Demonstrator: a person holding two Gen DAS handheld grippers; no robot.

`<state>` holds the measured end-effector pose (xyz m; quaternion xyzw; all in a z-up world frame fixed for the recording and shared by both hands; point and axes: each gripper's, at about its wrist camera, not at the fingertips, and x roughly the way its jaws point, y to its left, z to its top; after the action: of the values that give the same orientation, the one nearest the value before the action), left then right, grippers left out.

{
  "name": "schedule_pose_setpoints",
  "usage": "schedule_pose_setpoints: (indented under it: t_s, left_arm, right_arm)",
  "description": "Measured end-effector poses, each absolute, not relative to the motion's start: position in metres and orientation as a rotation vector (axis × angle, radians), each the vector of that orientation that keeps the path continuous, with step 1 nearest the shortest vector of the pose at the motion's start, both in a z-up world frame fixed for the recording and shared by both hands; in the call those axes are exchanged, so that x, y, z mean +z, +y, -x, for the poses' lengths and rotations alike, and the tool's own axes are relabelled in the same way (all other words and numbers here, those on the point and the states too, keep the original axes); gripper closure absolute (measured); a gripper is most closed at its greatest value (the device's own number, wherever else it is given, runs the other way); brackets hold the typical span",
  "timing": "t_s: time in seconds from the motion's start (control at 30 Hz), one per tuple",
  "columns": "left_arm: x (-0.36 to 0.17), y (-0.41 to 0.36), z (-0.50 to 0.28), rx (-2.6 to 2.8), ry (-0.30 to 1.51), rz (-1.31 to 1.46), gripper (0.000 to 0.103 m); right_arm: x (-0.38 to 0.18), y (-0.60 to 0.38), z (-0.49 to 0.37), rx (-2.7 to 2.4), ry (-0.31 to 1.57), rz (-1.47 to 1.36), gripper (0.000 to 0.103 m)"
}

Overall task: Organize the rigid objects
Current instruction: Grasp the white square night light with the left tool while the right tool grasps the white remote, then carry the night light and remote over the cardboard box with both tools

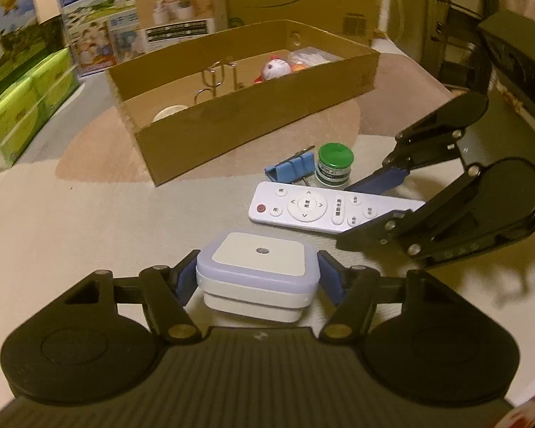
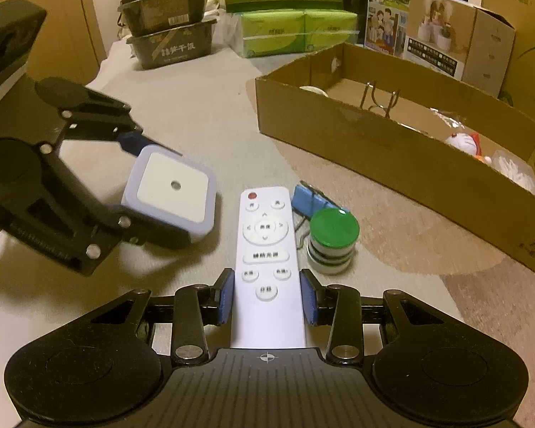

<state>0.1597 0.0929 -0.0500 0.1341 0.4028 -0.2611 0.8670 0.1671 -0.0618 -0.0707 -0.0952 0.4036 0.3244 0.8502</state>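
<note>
Midway through sorting, our left gripper [image 1: 256, 278] has its fingers clamped on the square white box [image 1: 258, 271], and our right gripper [image 2: 266, 294] has its fingers clamped on the remote [image 2: 265, 249]. Beyond our right fingers, the green-capped jar [image 2: 333, 240] and blue clip [image 2: 308, 198] wait on the counter [image 2: 196, 114]; the cardboard box [image 2: 392, 164] ahead already holds several items.

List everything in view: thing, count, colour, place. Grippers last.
square night light: 1, white with lilac rim, between the left gripper's pads
remote: 1, white, on the table, between the right gripper's pads
binder clip: 1, blue, beside the jar, above the remote
small jar: 1, white with green lid, right of the remote
cardboard box: 1, brown, open, behind; holds a wire rack, a toy, a bag, a white round thing
cartons and tissue packs: several, green, blue, along the back
left gripper: 1, black, blue pads, closed on the night light
right gripper: 1, black, blue pads, closed on the remote
</note>
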Motion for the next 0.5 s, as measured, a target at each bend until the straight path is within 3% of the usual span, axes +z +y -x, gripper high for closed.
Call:
schedule_pose_setpoints:
  t_s: [0.5]
  left_arm:
    - [-0.031, 0.080, -0.117, -0.258, 0.857, -0.012, 0.038]
  right_arm:
    - [-0.051, -0.092, -0.124, 0.622, 0.829, 0.129, 0.064]
